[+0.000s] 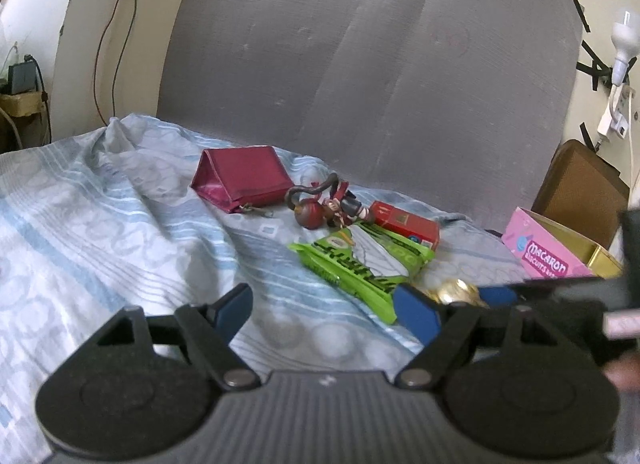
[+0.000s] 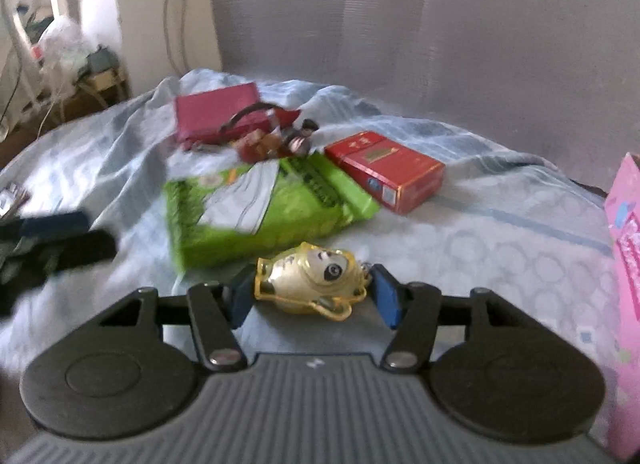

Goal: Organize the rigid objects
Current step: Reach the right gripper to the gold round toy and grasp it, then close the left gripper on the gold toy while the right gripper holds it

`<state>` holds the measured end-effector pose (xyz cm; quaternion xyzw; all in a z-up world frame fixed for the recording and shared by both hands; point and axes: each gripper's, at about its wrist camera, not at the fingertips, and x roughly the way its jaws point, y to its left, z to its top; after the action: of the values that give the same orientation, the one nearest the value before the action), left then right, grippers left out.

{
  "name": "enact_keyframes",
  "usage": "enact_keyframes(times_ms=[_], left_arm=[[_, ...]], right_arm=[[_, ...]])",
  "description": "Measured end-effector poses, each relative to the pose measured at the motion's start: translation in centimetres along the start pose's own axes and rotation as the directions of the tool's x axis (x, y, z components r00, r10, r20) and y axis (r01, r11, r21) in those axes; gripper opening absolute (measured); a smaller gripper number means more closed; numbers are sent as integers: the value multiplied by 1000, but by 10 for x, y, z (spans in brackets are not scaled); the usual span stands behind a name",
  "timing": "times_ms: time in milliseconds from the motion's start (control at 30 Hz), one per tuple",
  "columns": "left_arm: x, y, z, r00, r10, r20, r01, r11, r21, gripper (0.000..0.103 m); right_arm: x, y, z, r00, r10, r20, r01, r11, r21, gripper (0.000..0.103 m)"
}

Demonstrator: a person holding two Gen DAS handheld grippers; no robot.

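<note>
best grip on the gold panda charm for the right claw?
Take the gold panda charm across its rounded body, coming from the near side and tilted down, as the right claw already sits. The charm lies flat on the bedsheet, its widest span between the blue pads; the thin yellow rim and small ring look too slight to pinch.

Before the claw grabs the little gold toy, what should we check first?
1. Gold toy sits between the right gripper pads: ok.
2. Pads pressing the toy yet: cannot tell, small gaps seem to show on both sides.
3. Green snack bag clear of the pads: ok.
4. Left gripper open and holding nothing: ok.
5. Pink macaron box open to receive it: ok.
</note>
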<state>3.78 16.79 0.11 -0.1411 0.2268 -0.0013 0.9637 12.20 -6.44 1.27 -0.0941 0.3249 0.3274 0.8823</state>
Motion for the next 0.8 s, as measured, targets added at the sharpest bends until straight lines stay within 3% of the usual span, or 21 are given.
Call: enact_keyframes(times_ms=[267,533,667,800], left_arm=[[2,-3,-1,1000,-5,-26,5,1000,20,80],[2,-30,-7,999,-4,-48,11,990,141,80],[2,-49,-10,982,-140,-125,149,987,67,80],[-2,-85,-16,940,-277,-200,295,953,70,79]], right_arm=[[-65,9,-49,999,35,-3,-35,999,-40,62],[-122,-15,-101,994,-106,29,104,993,62,62],[-132,-21,-113,992,-119,47,113,987,110,63],[-130,-17,-116,988,-137,64,130,986,107,63]])
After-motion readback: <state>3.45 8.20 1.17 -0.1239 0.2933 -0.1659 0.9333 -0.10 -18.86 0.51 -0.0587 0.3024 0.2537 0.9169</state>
